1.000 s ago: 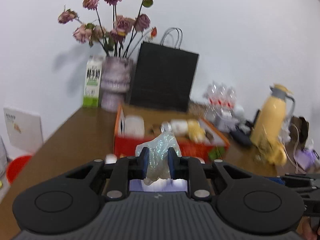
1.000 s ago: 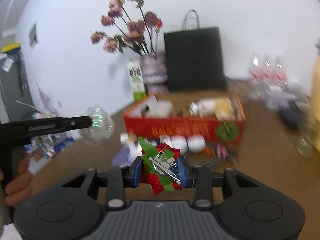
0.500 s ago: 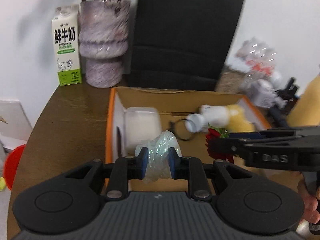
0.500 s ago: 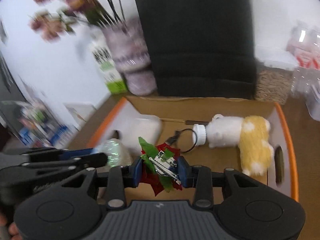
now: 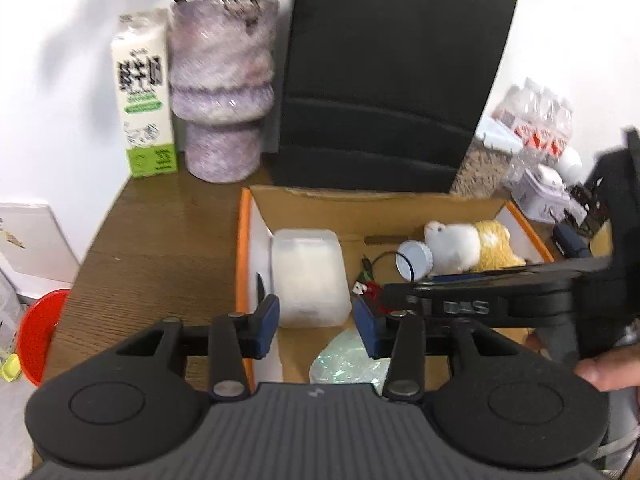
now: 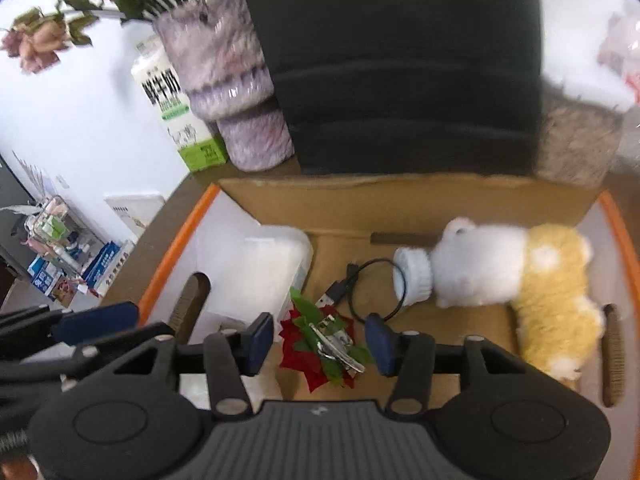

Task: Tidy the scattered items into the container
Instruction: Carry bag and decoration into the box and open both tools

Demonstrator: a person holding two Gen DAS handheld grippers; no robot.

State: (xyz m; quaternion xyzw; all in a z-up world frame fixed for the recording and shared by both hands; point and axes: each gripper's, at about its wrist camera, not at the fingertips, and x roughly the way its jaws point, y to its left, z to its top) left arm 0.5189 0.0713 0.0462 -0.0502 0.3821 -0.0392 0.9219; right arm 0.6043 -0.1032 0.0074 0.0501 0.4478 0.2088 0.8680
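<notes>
Now we let both jaws go on opening over the box [image 5: 245, 240], the left gripper [image 5: 316, 322] clear of its wrap [image 5: 348, 364], the right gripper [image 6: 320, 338] clear of the clip [image 6: 324, 342], then lift straight up.

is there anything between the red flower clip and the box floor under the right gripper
Nothing visible does. The red flower clip sits between the opening jaws of the right gripper, pads clear of it, over bare cardboard of the box. The cable and white container lie beside that spot, not under it.
</notes>
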